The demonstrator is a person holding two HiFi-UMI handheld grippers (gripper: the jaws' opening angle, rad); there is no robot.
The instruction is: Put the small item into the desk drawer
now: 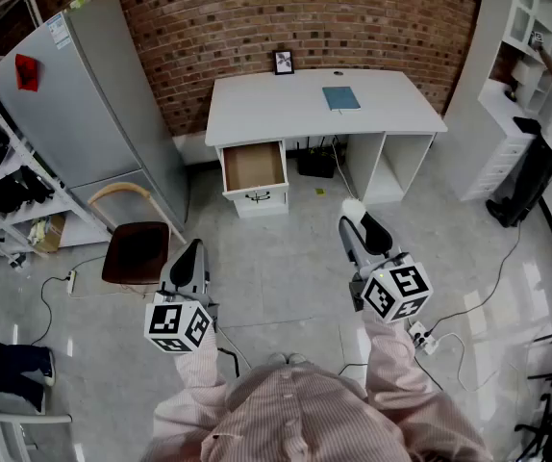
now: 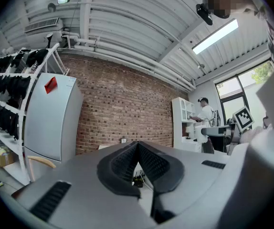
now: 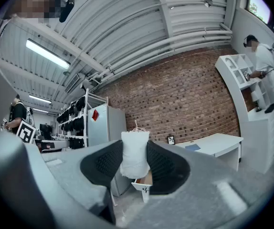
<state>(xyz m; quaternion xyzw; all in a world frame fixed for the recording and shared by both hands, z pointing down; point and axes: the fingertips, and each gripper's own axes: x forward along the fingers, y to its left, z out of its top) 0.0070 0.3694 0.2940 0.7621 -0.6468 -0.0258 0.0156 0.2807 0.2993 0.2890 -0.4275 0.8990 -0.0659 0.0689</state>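
My right gripper [image 1: 353, 212] is shut on a small white cloth pouch [image 3: 135, 154], which stands upright between the dark pads; the same pouch [image 1: 352, 207] shows at the jaw tips in the head view. The white desk [image 1: 257, 104] stands against the brick wall ahead, and its top left drawer [image 1: 253, 166] is pulled open and looks bare inside. In the right gripper view the open drawer [image 3: 144, 181] peeks out below the pouch. My left gripper [image 1: 191, 254] is held level over the floor, its jaws shut with nothing between them [image 2: 137, 165].
A blue notebook [image 1: 340, 97] and a small picture frame [image 1: 283, 62] sit on the desk. A wooden chair [image 1: 136, 248] stands left of my left gripper, beside a grey fridge [image 1: 84, 104]. Cables and a power strip [image 1: 420, 336] lie on the floor. A person [image 3: 266, 70] works at white shelves on the right.
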